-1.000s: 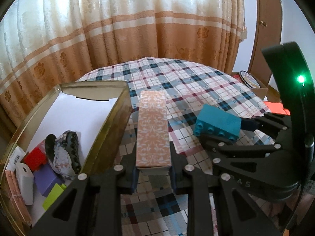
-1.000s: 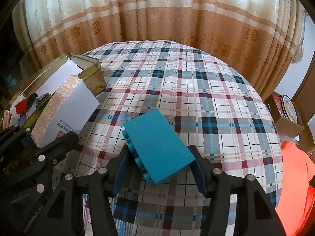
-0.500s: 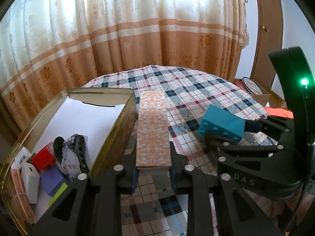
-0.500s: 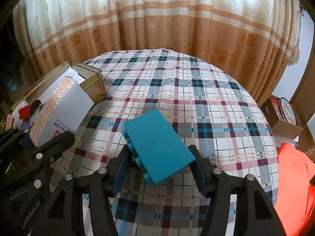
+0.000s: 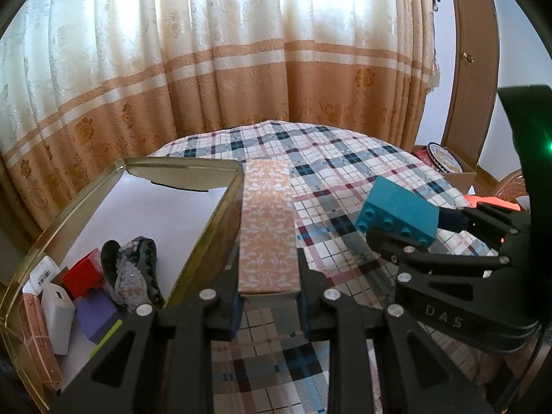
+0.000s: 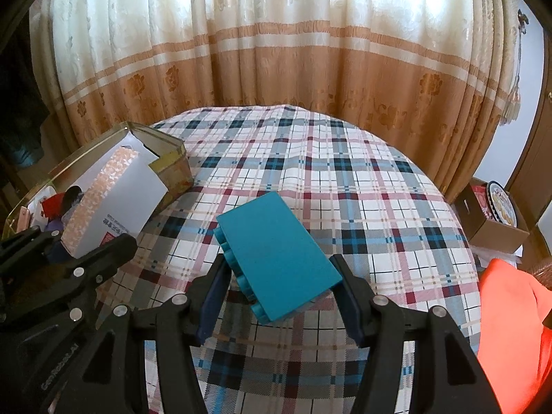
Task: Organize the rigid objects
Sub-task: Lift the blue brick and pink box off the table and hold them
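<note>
Your left gripper [image 5: 269,296]: jaws pinched on the narrow patterned box [image 5: 268,227], held aloft beside the gold tin's [image 5: 214,241] right wall, likely bound for it. Your right gripper [image 6: 281,296]: jaws spread wide yet clamped on the teal building block [image 6: 276,252], held above the table [image 6: 362,179], seemingly next in line. Tin at the table's left edge, holding small items. Surface: plaid tablecloth. Room: tan curtain [image 6: 276,51] behind.

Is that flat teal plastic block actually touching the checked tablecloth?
Apart. In the left wrist view the teal plastic block hangs in the right tongs with checked tablecloth showing beneath its underside.
</note>
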`<move>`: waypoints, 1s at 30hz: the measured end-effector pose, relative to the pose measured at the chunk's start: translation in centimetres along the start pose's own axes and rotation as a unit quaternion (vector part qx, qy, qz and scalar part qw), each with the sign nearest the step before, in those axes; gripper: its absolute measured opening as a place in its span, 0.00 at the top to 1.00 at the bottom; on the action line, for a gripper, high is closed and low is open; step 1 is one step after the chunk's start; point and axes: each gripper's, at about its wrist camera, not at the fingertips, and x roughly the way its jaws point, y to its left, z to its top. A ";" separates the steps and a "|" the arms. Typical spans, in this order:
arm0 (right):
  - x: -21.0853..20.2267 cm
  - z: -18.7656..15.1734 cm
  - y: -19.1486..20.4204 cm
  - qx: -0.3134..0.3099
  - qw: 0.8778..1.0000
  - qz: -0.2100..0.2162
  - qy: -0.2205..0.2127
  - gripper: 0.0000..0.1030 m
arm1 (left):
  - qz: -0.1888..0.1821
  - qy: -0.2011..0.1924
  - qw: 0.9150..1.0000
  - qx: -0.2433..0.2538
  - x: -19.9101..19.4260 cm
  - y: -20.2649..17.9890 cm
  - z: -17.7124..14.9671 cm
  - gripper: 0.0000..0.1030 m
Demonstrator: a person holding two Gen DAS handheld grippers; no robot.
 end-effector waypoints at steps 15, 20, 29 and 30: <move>-0.9 0.1 0.1 0.000 1.000 0.004 -0.028 0.41 | 0.008 -0.017 1.000 0.013 -0.7 -0.5 0.0 0.77; -1.2 0.0 0.1 0.000 0.999 0.003 -0.037 0.41 | 0.009 -0.018 1.000 0.012 -0.6 -0.6 0.0 0.77; -1.7 -0.1 0.1 0.001 0.999 0.003 -0.052 0.41 | 0.011 -0.026 1.000 0.004 -0.9 -0.2 0.1 0.77; -1.8 -0.1 0.1 0.000 0.999 0.003 -0.053 0.41 | 0.012 -0.026 1.000 0.004 -0.9 -0.2 0.1 0.77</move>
